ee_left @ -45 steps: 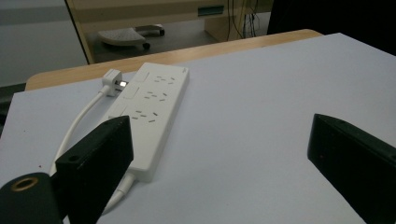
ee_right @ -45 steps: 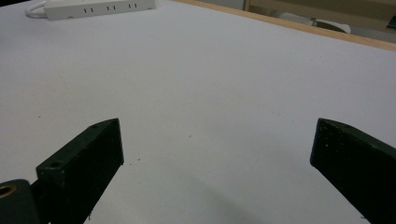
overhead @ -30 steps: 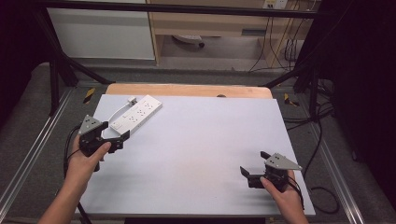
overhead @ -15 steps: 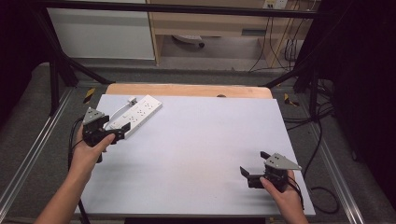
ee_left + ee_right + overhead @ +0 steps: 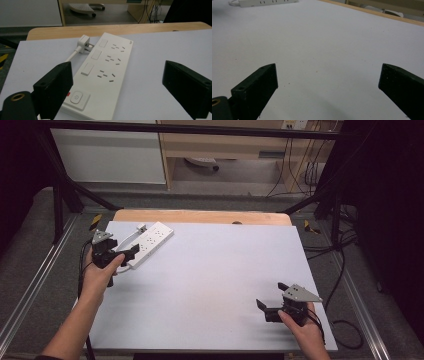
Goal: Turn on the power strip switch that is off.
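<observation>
- Right now the left gripper (image 5: 131, 253) sits at the near end of the white power strip (image 5: 150, 243), jaws spread wide, nothing between them yet.
- Up close in the left gripper view, the power strip (image 5: 105, 70) lies flat on the white table top (image 5: 160, 55), running away from the jaws at a slant; its power button (image 5: 76, 97) is just beside the left-hand jaw.
- Its plug (image 5: 83, 45) rests against the far side of the strip, prongs toward it, with the cord (image 5: 71, 56) trailing back along the left edge.
- To grip well, I'd say shift the jaws sideways so the strip's near end sits centred between them, not under one jaw.
- Close across the narrow width, low on the side walls, staying clear of the button and the cord.
- Squeeze gently: the casing looks smooth and hard, so it could skate out.
- Meanwhile the right gripper (image 5: 270, 307) waits at the near right corner, well apart from the strip, also wide open over bare table.
</observation>
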